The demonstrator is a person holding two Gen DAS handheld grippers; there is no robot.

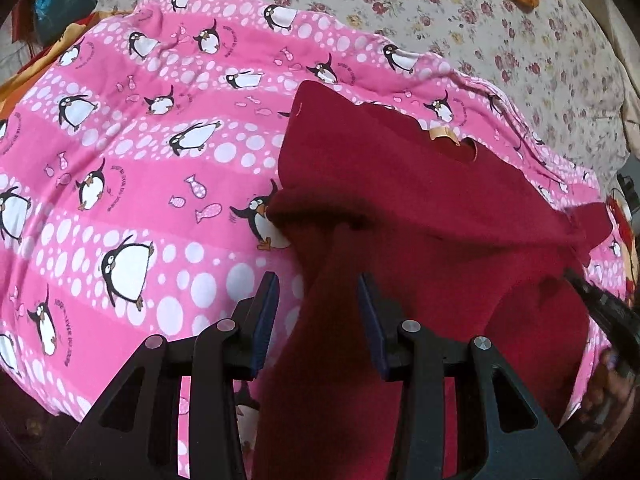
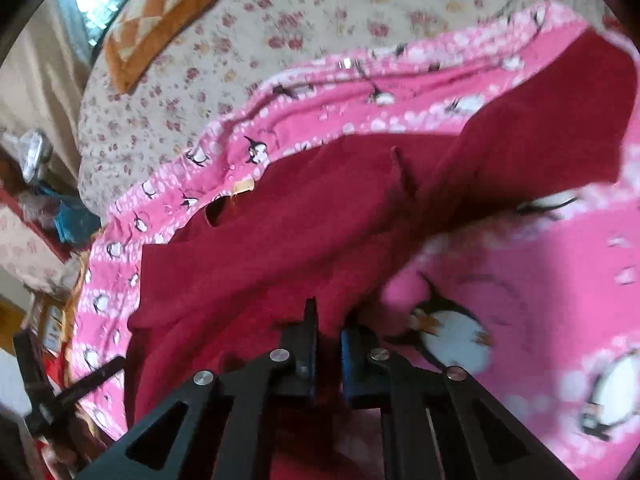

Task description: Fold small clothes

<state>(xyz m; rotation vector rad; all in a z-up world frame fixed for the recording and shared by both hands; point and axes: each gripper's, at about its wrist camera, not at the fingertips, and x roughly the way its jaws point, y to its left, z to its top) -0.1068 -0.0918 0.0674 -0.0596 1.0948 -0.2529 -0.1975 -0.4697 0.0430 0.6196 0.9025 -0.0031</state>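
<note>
on the left, the left gripper [image 1: 318, 300] has its jaws parted, yet a bunched strip of the dark red garment [image 1: 400, 184] runs up between the blue pads [image 1: 268, 312]; whether those pads actually bite the cloth i cannot tell, since a gap shows on the left pad's side; from this claw the garment spreads ahead and to the right, its long axis running from the near edge up toward the neckline with the small tan label [image 1: 444, 134]; the garment lies mostly flat on the pink penguin blanket [image 1: 120, 152], with one corner rising toward the far left and a sleeve-like flap trailing off to the right; moving rightward, the right gripper [image 2: 328, 332] is nearly closed and pinching a fold of the same red cloth at the near hem; in its view, which is rather blurred, the garment stretches away ahead and to the left, and the far corner lifts toward the upper right; each claw sits at the near edge, so the coming fold would likely carry that edge away toward the neckline; the left seems nearer the middle of the cloth; beneath the blanket lies a floral bedspread [image 1: 500, 40], with an orange patterned cushion [image 2: 160, 20] at the far side and clutter at the room's dim edge.
</note>
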